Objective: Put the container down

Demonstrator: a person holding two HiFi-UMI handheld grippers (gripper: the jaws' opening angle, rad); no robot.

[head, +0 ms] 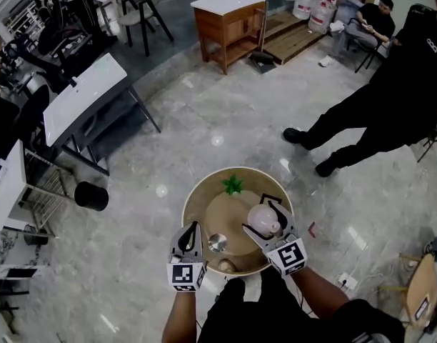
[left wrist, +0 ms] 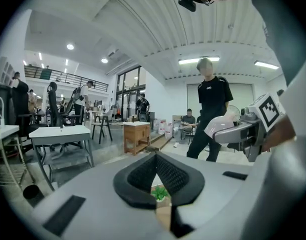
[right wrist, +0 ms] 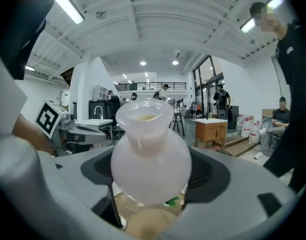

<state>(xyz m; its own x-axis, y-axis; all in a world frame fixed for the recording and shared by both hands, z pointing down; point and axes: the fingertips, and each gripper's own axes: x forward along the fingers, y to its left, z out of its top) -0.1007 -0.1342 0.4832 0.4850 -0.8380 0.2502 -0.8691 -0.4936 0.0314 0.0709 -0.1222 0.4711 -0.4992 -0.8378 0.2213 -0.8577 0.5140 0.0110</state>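
Over a round wooden tabletop (head: 224, 216), the right gripper (head: 258, 215) fingers grasp a translucent pale-pink bulbous container (right wrist: 150, 154); left gripper (left wrist: 156, 157) fingers clenched, empty.

No text or number can be read.

The container (right wrist: 150, 156) is looking frosted, translucent and matt. The right hand-held gripper (right wrist: 150, 184) is showing matt grey plastic, with black ribbed pads (right wrist: 209, 171). The round desk (head: 204, 216) is showing smooth tan wood, and the pale stone floor (head: 204, 113) is gleaming glossy.
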